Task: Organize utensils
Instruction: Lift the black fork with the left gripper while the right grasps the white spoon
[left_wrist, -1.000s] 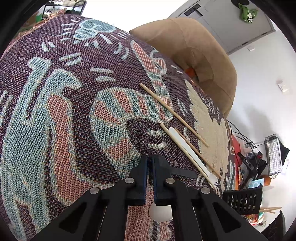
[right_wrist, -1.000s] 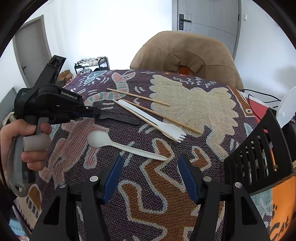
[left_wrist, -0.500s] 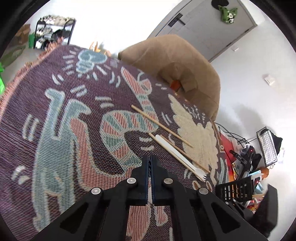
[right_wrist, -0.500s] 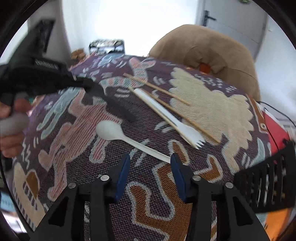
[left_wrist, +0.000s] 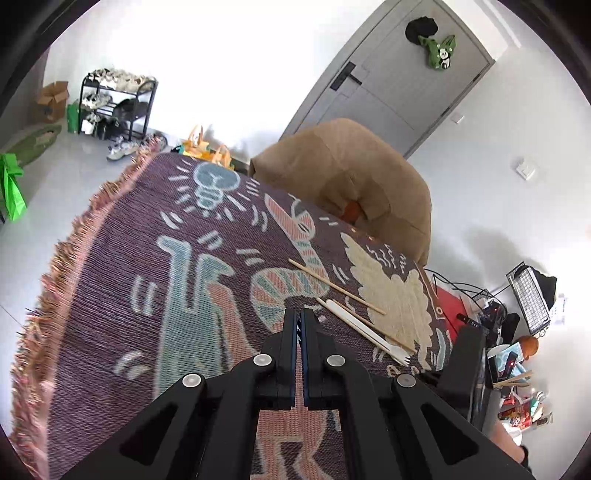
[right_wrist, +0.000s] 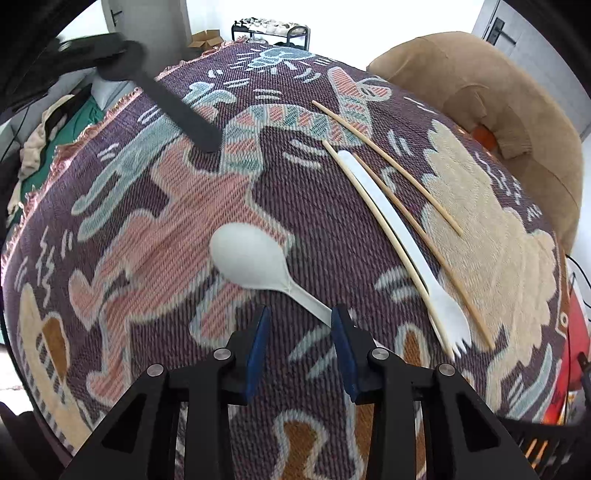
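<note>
A white plastic spoon (right_wrist: 251, 258) lies on the patterned cloth (right_wrist: 155, 206), bowl to the left. Its handle runs in between the fingers of my right gripper (right_wrist: 299, 317), close against the right pad (right_wrist: 341, 343). The jaws are closing and the left pad stands apart from the handle. To the right lie a white fork (right_wrist: 399, 236) and three wooden chopsticks (right_wrist: 388, 162) side by side. My left gripper (left_wrist: 299, 314) hangs above the cloth, shut, with nothing showing between its fingers; the fork (left_wrist: 364, 328) lies to its right. In the right wrist view the left gripper (right_wrist: 212, 142) reaches in from the upper left.
A tan padded chair (right_wrist: 498, 92) stands behind the table's far right side. A black slotted basket (right_wrist: 546, 450) sits at the near right corner. The cloth's fringed edge (left_wrist: 62, 266) marks the table's left side. A shoe rack (left_wrist: 114, 99) stands on the floor beyond.
My left gripper has lifted off the cloth and stayed shut. My right gripper has tipped down and moved in over the spoon's handle, and its jaws have narrowed around it.
</note>
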